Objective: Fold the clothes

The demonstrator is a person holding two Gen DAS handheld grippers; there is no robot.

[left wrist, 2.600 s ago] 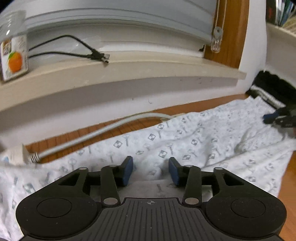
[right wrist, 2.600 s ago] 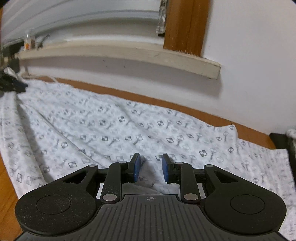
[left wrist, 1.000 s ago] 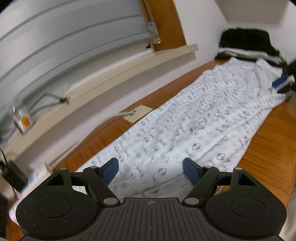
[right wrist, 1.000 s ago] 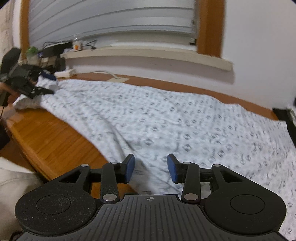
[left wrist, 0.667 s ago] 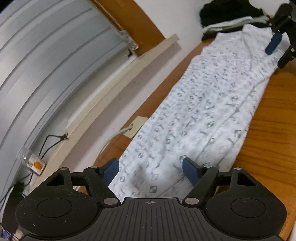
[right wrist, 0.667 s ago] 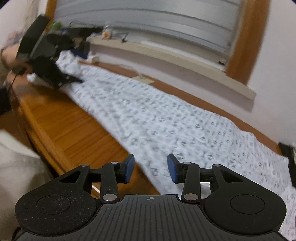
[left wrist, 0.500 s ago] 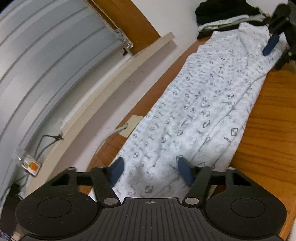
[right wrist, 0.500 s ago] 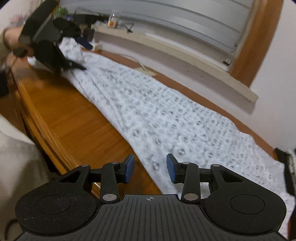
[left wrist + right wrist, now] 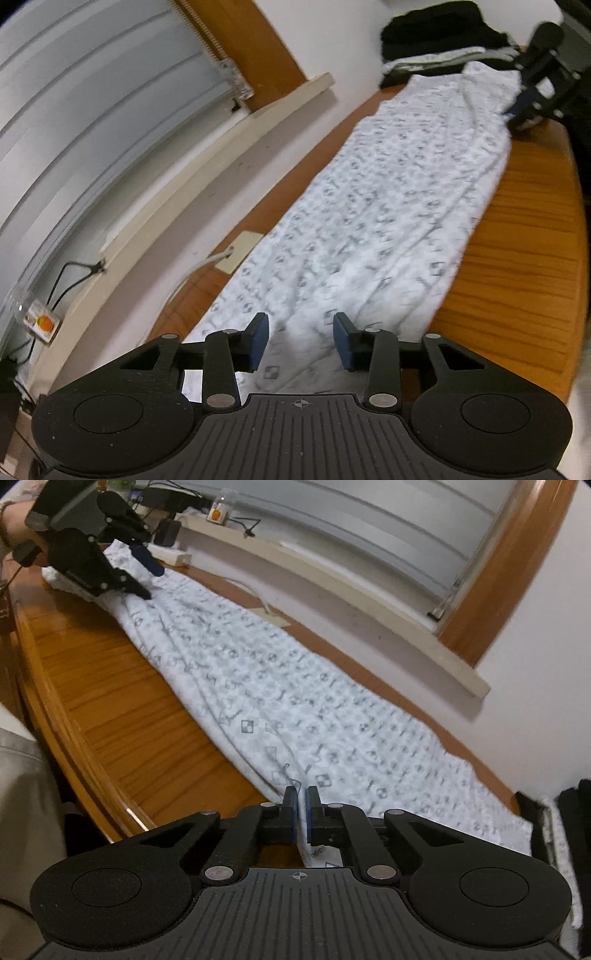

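Garment, white with a grey print, lies stretched long across the wooden worktop under the windowsill. Half a second ago the right gripper stood apart over its near edge; now its fingers pinch that edge. The left gripper has narrowed and is closing astride the other end, pads not yet pressing.

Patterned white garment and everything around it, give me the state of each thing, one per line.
Patterned white garment: laid out long and narrow on the wooden table, wrinkled.
Right gripper: shut on the garment's near edge.
Left gripper: jaws closing, fabric between them, pads not yet pressing.
Window blind: lowered.
Dark clothes pile: stacked at the table's far end.
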